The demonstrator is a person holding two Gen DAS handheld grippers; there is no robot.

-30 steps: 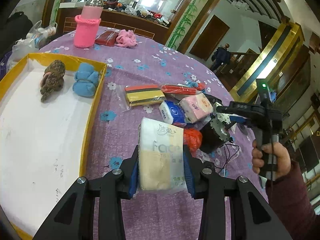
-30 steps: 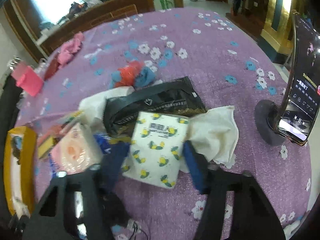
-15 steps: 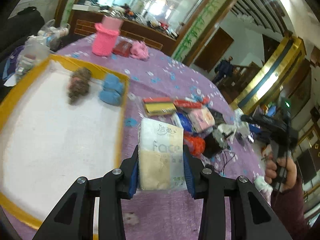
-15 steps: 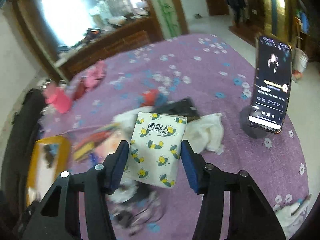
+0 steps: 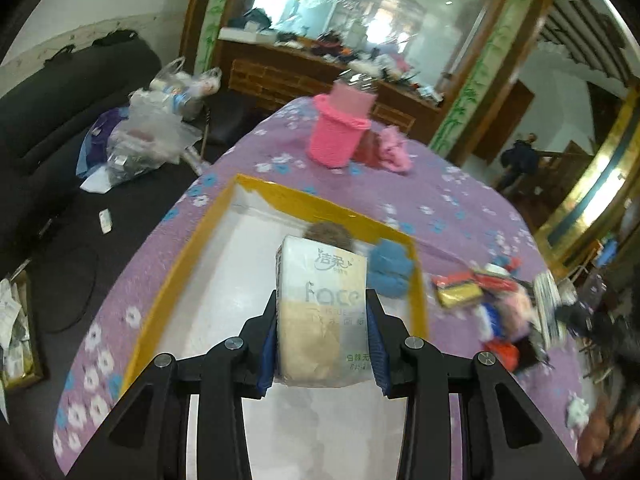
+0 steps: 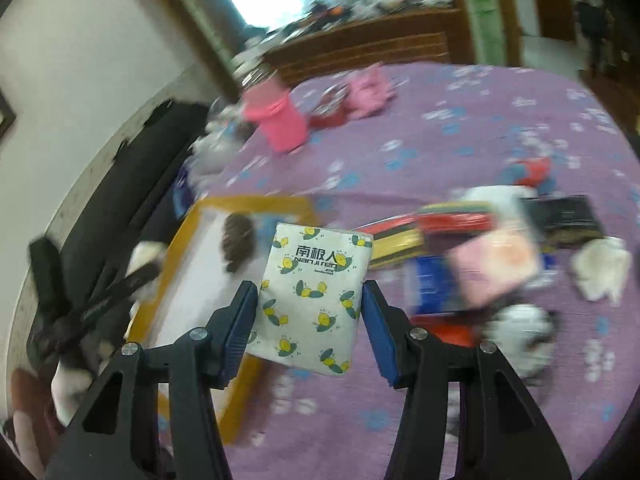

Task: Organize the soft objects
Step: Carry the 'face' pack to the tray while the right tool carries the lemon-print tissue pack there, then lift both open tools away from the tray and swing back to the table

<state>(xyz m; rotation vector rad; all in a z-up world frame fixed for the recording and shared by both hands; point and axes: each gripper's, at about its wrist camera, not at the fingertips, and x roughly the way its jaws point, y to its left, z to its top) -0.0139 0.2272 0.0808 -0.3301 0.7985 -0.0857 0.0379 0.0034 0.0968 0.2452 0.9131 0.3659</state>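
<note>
Above the yellow-rimmed tray: two tissue packs being held aloft, one in each gripper.

Nearest the lens, the left gripper is pinching a white-and-beige tissue pack between its blue-padded fingers, the pack hanging over the tray's white floor; the right gripper is clamping a lemon-print tissue pack above the purple flowered counter, just beside the tray's right rim. Farther in, a brown plush toy and a blue plush toy are lying side by side against the tray's far wall. To the right of the tray, a blurred heap of coloured packets is resting on the counter. Beyond, a pink knitted cup is standing upright near the counter's far edge, with a pink cloth just beside it.
</note>
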